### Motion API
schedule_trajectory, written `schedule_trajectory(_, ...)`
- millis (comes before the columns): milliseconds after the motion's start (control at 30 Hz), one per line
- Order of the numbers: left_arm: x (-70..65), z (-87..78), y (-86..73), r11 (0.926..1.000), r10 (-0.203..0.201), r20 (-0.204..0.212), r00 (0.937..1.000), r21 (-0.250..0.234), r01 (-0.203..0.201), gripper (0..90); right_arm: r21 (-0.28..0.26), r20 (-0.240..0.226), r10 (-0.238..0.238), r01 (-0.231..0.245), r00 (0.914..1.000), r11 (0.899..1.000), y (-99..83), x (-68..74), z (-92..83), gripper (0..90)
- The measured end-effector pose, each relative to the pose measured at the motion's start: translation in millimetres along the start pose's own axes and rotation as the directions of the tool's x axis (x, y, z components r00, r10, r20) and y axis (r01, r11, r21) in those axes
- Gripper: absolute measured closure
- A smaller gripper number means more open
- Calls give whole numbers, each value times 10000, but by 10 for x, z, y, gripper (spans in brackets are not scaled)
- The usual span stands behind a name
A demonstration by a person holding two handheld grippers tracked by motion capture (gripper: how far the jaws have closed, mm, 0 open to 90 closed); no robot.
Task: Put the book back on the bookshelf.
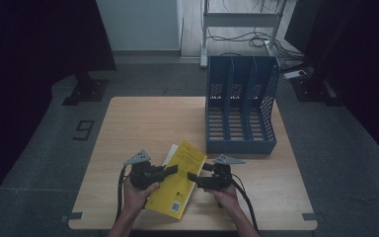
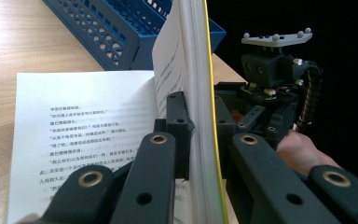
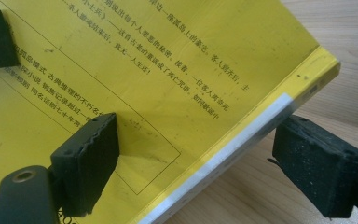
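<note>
Left gripper view: left gripper (image 2: 200, 154) fingers pinch the book (image 2: 193, 93) pages; right gripper (image 3: 214, 163) fingers gape wide.

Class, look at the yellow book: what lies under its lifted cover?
Under the raised part of the book lies a white printed page, flat on the table. Whatever is beneath that page is covered. The left hand-held gripper pinches the raised pages.

Yellow-covered paperback book (image 1: 180, 180), lower centre of the high view: black printed text and thin black frame lines, white strip along the spine, white pages with black text. Blue perforated plastic file rack (image 1: 241, 106), upper right: slotted and dotted pattern. Light wood-grain table (image 1: 128, 128). Matte black gripper jaws; grey plates.
</note>
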State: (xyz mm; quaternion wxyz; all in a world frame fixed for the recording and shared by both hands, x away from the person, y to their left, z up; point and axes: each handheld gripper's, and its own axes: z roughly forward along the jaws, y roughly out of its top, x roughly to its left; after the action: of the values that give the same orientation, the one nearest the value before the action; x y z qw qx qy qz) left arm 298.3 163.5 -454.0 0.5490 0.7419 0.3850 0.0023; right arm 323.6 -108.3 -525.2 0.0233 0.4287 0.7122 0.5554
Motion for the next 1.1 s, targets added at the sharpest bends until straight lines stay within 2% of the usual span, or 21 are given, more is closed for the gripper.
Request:
schedule_trajectory(233,27,-11,6,9999,-47,105,9999,159,45,831,20,108,7,-7,9999,10000,2,15,-17,161)
schedule_trajectory(433,42,-27,13,9996,-67,259,9996,292,60,831,-210,181,76,-72,9998,9998,10,36,-55,177)
schedule_trajectory(633,56,-37,16,9994,-143,279,9995,328,134,830,-505,126,157,-151,9998,9986,17,37,-97,207)
schedule_trajectory(867,71,-35,17,9990,-222,389,9990,408,206,829,-815,298,97,-72,9995,9966,23,27,-153,272)
schedule_trajectory(1000,71,-19,9,9986,-219,317,9993,482,203,829,-1094,348,97,-58,9993,9940,32,19,-192,304)
schedule_trajectory(1100,90,-24,10,9985,-280,323,9991,473,265,829,-1270,201,182,-155,9996,9918,42,-1,-238,339)
